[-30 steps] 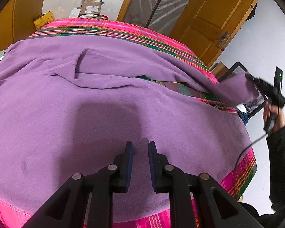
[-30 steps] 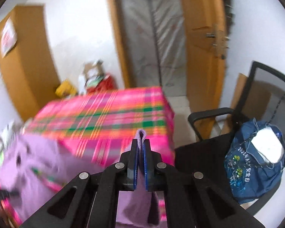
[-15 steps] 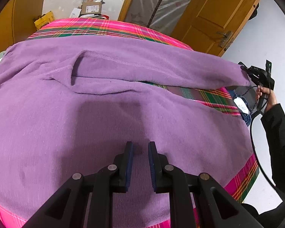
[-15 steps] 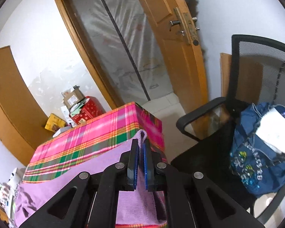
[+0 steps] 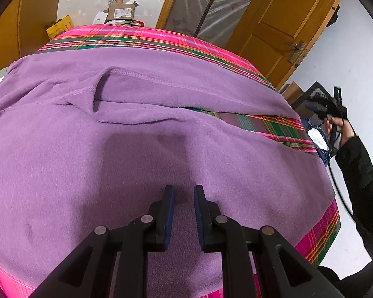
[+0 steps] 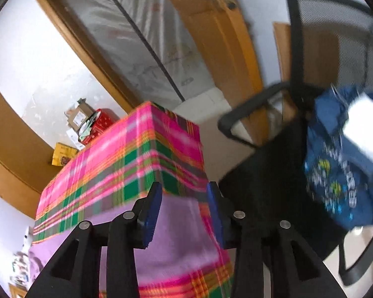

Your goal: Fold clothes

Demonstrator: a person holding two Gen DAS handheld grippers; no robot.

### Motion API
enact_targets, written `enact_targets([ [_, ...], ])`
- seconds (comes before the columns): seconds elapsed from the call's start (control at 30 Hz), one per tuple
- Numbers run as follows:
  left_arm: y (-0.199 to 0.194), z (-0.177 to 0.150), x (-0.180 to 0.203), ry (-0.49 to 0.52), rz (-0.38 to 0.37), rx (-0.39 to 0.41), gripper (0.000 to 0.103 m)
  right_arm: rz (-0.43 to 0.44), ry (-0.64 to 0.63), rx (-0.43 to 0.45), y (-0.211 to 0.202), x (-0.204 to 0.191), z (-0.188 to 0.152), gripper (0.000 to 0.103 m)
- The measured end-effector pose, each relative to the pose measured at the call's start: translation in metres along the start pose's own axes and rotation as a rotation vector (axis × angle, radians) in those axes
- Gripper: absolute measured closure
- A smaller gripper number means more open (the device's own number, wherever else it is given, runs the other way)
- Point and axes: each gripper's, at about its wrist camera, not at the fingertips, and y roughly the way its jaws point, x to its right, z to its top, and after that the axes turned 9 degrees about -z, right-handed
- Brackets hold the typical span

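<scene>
Left wrist view: purple fleece top (image 5: pixel 141 149) lay spread flat over the counter (image 5: pixel 161 38) with its pink-green plaid cloth, covering most of it. One sleeve (image 5: pixel 186 89) ran straight across the far side toward 2 o'clock, cuff end at the counter's edge. Plaid showed in a gap between sleeve and body at about 3 o'clock. Left tool (image 5: pixel 182 193) hovered low over the body of the top near 6 o'clock, jaws parted, nothing between them, fabric only underneath. Can't tell whether the tips touched the fleece. Right tool (image 5: pixel 322 106) sat off the counter at 3 o'clock, in the person's hand (image 5: pixel 340 130), blurred, clear of the cuff.

Right wrist view: right tool (image 6: pixel 184 191) had jaws opening, released, no cloth pinched. Purple sleeve end (image 6: pixel 179 236) lay on the counter's (image 6: pixel 126 154) corner directly below the pads, at 6 o'clock. Frame blurred. Black mesh chair (image 6: pixel 273 173) with a blue bag (image 6: pixel 340 173) stood just beside the counter at 3 o'clock.

Risks, as I judge them: cuff sat right at the edge, so it could slide off and drag the sleeve skewed. Fleece is soft and thick; the opening pads could snag it on withdrawal. Left tool wasn't pinning anything, so any tug would shift the whole top.
</scene>
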Motion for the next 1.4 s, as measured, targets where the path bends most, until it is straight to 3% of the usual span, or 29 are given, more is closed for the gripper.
enact_targets([
  [0.1,0.001,0.0,0.0,0.0,-0.003,0.004,0.087,0.043,0.098,-0.077,0.006,0.024,-0.025,0.058],
  [0.33,0.001,0.001,0.001,0.0,0.005,0.005,0.087,0.281,0.367,-0.257,0.026,0.051,-0.073,0.058],
  [0.57,0.001,0.0,0.002,-0.009,0.014,0.011,0.087,0.304,0.432,-0.274,0.042,0.041,-0.062,0.058],
  [0.6,0.001,-0.001,0.002,-0.011,0.015,0.011,0.087,0.301,0.435,-0.269,0.043,0.04,-0.061,0.061],
  [0.7,0.002,-0.001,0.002,-0.011,0.017,0.01,0.087,0.282,0.428,-0.233,0.042,0.036,-0.054,0.093],
  [0.8,0.001,-0.001,0.003,-0.011,0.018,0.009,0.087,0.274,0.402,-0.148,0.026,0.03,-0.042,0.098],
  [1.0,0.001,-0.001,0.003,-0.015,0.018,0.013,0.087,0.355,0.341,0.022,-0.023,0.018,-0.014,0.098],
  [1.1,0.001,-0.002,0.002,-0.017,0.015,0.017,0.087,0.273,0.353,-0.038,-0.011,0.029,-0.018,0.098],
  [1.17,0.0,-0.003,0.001,-0.021,0.011,0.019,0.087,0.202,0.403,-0.177,0.016,0.044,-0.033,0.096],
  [1.23,0.0,-0.003,0.001,-0.022,0.006,0.018,0.087,0.188,0.447,-0.274,0.034,0.054,-0.048,0.092],
  [1.27,0.0,-0.003,0.0,-0.022,0.005,0.018,0.087,0.179,0.456,-0.286,0.036,0.057,-0.052,0.09],
  [1.33,0.0,-0.002,0.0,-0.02,0.004,0.016,0.087,0.16,0.472,-0.304,0.038,0.063,-0.06,0.073],
  [1.4,0.0,-0.002,0.0,-0.017,0.004,0.014,0.087,0.151,0.501,-0.278,0.031,0.069,-0.057,0.067],
])
